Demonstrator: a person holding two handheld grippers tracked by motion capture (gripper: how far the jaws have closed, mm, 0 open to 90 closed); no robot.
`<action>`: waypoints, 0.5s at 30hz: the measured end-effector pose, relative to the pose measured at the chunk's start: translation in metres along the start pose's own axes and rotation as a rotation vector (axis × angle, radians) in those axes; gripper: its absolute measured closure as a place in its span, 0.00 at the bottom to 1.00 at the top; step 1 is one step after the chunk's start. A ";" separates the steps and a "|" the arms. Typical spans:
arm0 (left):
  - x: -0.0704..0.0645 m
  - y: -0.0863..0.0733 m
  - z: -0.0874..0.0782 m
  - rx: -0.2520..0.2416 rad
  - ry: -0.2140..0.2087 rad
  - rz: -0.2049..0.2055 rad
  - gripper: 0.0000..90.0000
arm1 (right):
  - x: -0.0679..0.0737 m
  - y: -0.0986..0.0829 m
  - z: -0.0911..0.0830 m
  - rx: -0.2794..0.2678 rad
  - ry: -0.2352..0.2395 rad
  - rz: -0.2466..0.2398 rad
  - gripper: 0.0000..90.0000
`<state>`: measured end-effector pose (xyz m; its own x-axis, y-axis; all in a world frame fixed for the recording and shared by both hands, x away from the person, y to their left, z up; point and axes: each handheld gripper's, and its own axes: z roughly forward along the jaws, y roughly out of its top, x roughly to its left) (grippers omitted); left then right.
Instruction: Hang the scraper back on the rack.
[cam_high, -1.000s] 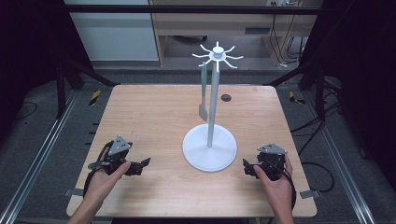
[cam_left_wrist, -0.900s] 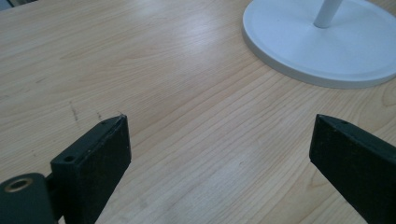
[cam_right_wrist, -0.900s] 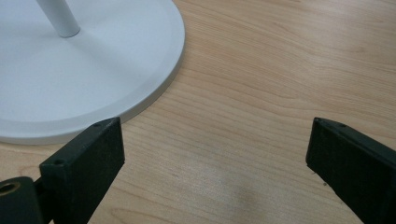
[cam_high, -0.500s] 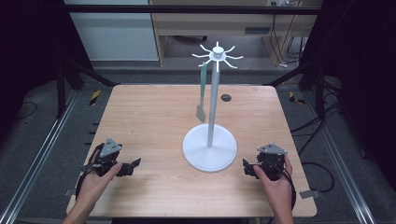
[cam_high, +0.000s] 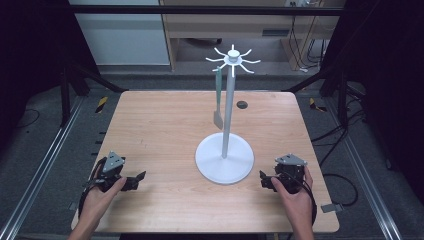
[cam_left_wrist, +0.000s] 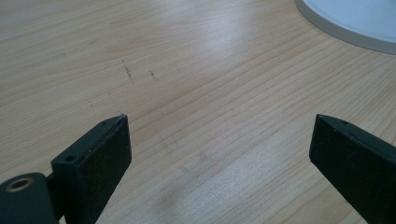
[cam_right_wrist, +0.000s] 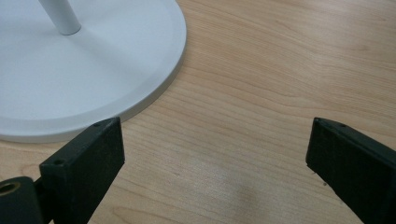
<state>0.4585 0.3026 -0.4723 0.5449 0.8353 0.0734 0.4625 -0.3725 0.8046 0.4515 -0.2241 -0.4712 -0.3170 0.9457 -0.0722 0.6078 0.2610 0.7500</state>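
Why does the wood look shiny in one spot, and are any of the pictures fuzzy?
In the left gripper view, overhead light makes a pale glare streak on the light wooden table. In the right gripper view, a faint sheen lies on the wood, and the round white stand base looks soft and evenly lit. The high view is slightly grainy, with dark surroundings.

**Two black hand-held grippers, each with a grey plate on top**

The left gripper (cam_high: 135, 179) and the right gripper (cam_high: 263, 179) are both black, blocky tools. Behind the jaws, on top of each body, sits a grey three-cornered plate with small dark dots near its corners. A black cable loops out behind each body. Seen from the gripper views, each jaw is a flat, matt black slab with square edges and a small hole near its tip; at the base of one jaw sits a round brass-coloured socket
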 end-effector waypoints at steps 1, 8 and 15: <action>0.000 -0.001 0.000 -0.002 0.002 0.001 0.06 | 0.000 0.000 0.000 0.000 0.000 -0.002 0.05; 0.002 -0.007 0.002 -0.015 0.010 0.011 0.06 | 0.001 0.000 0.000 0.000 0.007 0.002 0.05; 0.006 -0.012 0.004 0.006 0.012 -0.005 0.06 | 0.001 0.000 -0.001 -0.003 0.007 -0.002 0.05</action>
<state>0.4594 0.3107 -0.4836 0.5341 0.8419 0.0768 0.4691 -0.3707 0.8016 0.4504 -0.2235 -0.4705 -0.3232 0.9438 -0.0686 0.6055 0.2620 0.7515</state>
